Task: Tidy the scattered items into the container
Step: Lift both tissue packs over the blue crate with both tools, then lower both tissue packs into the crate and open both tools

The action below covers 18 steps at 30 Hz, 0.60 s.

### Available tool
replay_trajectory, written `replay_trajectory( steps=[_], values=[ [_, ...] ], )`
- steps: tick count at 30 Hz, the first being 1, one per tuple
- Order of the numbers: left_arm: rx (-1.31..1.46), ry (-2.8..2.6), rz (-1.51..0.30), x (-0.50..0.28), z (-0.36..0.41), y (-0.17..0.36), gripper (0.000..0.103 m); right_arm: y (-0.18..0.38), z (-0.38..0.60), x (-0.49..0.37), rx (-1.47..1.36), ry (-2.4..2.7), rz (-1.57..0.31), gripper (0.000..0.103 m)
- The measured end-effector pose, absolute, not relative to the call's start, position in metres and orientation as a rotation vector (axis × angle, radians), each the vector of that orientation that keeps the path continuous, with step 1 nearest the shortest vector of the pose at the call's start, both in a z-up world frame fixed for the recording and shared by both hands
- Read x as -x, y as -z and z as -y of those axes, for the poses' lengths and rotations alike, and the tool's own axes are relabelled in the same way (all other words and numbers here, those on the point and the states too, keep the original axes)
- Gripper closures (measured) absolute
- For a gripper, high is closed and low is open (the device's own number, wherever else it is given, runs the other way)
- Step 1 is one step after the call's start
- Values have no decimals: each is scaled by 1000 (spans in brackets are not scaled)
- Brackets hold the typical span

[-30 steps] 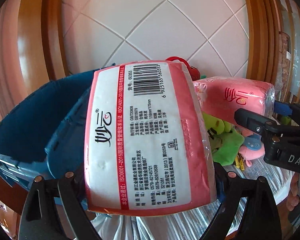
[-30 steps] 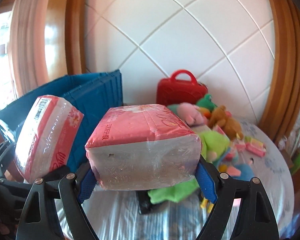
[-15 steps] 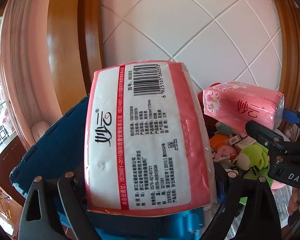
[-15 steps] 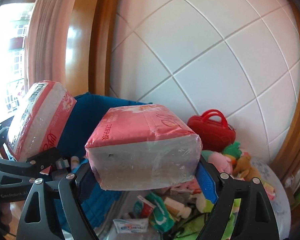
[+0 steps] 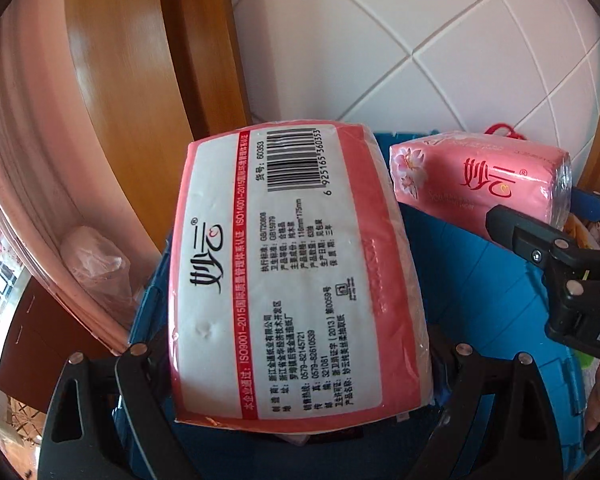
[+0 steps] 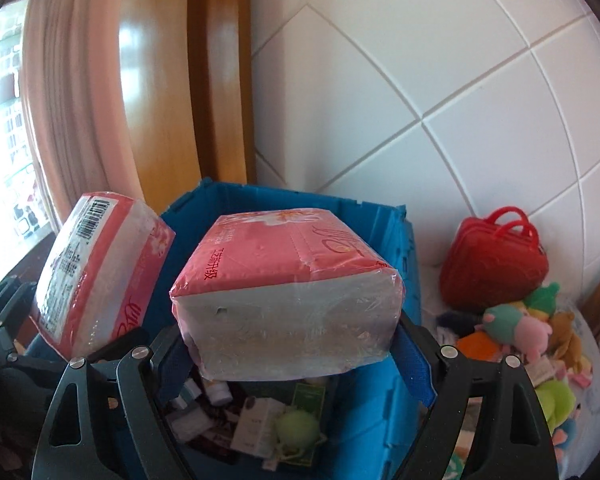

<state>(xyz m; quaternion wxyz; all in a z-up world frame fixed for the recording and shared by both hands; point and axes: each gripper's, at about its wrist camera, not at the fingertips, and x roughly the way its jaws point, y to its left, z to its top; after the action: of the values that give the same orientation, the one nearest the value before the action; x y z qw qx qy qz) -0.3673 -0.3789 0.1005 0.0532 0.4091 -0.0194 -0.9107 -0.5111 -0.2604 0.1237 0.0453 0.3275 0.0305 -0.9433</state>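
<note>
The left gripper (image 5: 300,356) clamps a barcode-labelled tissue pack (image 5: 284,272) between its jaws at frame centre; the right gripper (image 6: 296,356) likewise grips a pink tissue pack (image 6: 288,292), both above the blue container (image 6: 379,420).

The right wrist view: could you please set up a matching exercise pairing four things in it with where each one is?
Things:
1. tissue pack
2. barcode tissue pack
3. red toy case
4. green ball

Places:
A. at the bottom of the blue crate
B. in the right gripper
C. against the tiled wall
D. in the left gripper

Pairs: 1-B, 2-D, 3-C, 4-A
</note>
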Motion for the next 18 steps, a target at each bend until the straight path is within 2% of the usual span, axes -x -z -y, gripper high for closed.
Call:
replay_trajectory(
  steps=[4, 8, 14, 18],
  values=[
    [-1535, 2647, 15, 408, 400, -42, 11, -69, 291, 561, -1247, 2831, -182, 17],
    [-1808, 2520, 74, 422, 392, 23, 11, -8, 296, 586, -1493, 2747, -264, 17],
    [-2161, 2252, 92, 430, 387, 111, 11, 74, 290, 595, -1838, 2561, -364, 17],
    [-2274, 2088, 141, 427, 388, 146, 11, 110, 293, 593, -1971, 2455, -506, 16]
  ],
)
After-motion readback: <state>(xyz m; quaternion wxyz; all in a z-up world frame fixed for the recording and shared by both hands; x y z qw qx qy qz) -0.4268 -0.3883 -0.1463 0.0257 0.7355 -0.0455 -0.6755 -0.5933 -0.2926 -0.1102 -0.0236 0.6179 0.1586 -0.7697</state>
